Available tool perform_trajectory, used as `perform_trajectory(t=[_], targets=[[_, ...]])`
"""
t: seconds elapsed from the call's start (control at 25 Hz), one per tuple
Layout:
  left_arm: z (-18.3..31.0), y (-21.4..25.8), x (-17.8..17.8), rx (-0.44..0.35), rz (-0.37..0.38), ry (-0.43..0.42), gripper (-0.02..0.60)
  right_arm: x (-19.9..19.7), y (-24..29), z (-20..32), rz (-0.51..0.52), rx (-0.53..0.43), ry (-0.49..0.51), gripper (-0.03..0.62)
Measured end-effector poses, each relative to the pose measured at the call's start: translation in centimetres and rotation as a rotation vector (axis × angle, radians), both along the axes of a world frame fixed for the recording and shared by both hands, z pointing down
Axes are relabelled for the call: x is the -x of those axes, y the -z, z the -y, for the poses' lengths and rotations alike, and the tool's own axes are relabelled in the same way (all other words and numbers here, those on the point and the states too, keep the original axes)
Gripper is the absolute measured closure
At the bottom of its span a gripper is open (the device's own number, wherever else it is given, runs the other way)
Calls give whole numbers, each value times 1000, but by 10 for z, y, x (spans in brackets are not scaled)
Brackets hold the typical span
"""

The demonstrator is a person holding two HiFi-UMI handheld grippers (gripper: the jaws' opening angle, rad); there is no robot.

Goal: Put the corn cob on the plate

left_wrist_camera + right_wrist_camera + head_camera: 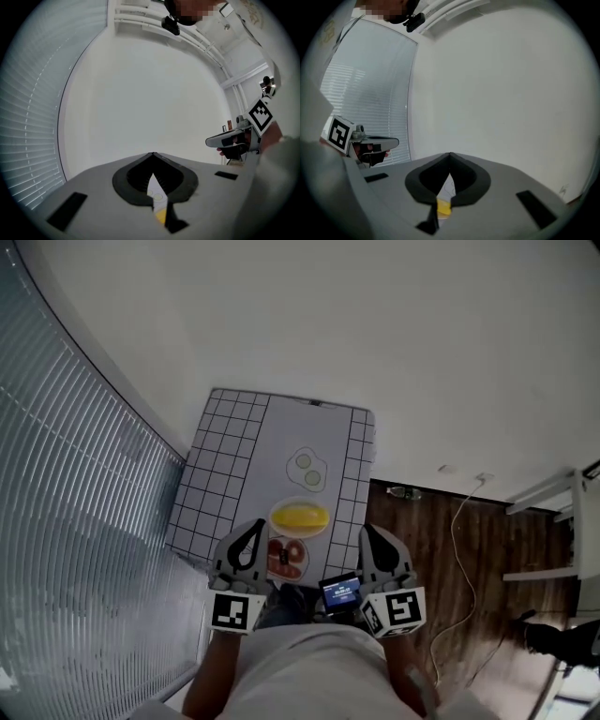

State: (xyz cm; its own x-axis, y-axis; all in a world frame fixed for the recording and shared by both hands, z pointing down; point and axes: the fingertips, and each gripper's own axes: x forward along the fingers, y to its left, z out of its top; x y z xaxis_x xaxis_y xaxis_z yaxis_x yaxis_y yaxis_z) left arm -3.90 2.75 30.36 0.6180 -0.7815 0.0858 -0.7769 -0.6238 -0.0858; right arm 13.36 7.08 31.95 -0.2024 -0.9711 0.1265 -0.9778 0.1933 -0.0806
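1. Head view: the corn cob (300, 517) lies on a round white plate (284, 505), near the middle of the surface (225, 446), which has a grid-patterned covering.
2. Beyond the cob on the same surface is a fried egg toy (307, 468). On the near side of the cob sits a second plate with red pieces (286, 557).
3. Left gripper (255, 524): its own view shows the jaw tips meeting, with nothing clamped between them. In the head view its tip sits just left of the cob's plate, and I see no contact with the cob.
4. Right gripper (368, 531): the tips likewise meet, and it holds nothing. It sits right of the plate, a little farther off than the left gripper.
5. The cob lies between the two grippers across the picture, at about the level of their tips.
6. Both gripper views look mostly at a plain white wall (150, 93). The cob shows only as a yellow sliver low down, through the slit under the closed tips.
7. Each gripper view catches the other gripper off to the side.
8. A small lit screen (340, 592) sits between the gripper bodies, close to the person's torso.
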Motion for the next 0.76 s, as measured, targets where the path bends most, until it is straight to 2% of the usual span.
perform_trajectory(t=[0.16,0.56,0.76], targets=[[-5,0,6,-1,-16,28,574,-8,0,-5,54,-3,-17,589],[-6,1,13,-3,-7,65,574,-14,-3,-6,31,4,-2,588],[-6,3,8,-19,16,47,574,-15,-7,-4,39,16,-2,589]])
